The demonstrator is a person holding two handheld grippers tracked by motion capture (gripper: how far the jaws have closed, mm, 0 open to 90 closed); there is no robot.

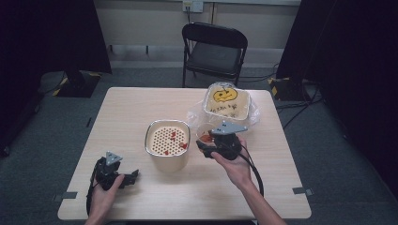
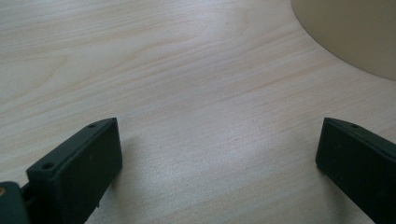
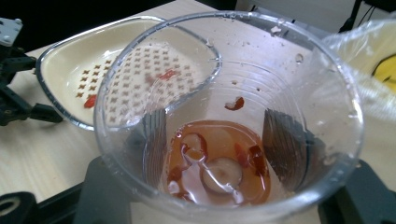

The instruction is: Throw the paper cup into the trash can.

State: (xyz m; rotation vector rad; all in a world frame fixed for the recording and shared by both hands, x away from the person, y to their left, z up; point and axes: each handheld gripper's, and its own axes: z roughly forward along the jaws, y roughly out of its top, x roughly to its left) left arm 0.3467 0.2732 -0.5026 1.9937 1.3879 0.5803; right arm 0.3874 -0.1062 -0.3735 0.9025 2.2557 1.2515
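The right hand-held gripper [image 1: 206, 146] is clamped around the clear cup [image 3: 229, 121], beside the strainer pot [image 1: 167, 140].

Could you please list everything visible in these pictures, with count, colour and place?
Table: one, light wood, centre of the room.
Strainer pot: one, cream with a metal rim, mid-table; a few red bits lie on its perforated insert.
Plastic cup: one, clear, held between the right gripper's jaws; reddish liquid and red bits at its bottom.
Pumpkin container: one, cream with a yellow pumpkin face, on clear plastic wrap at the table's far right.
Folding chair: one, black, beyond the table.
Left gripper: one, black, near the table's front left, jaws apart over bare wood.
Right gripper: one, black, right of the pot, closed on the cup.
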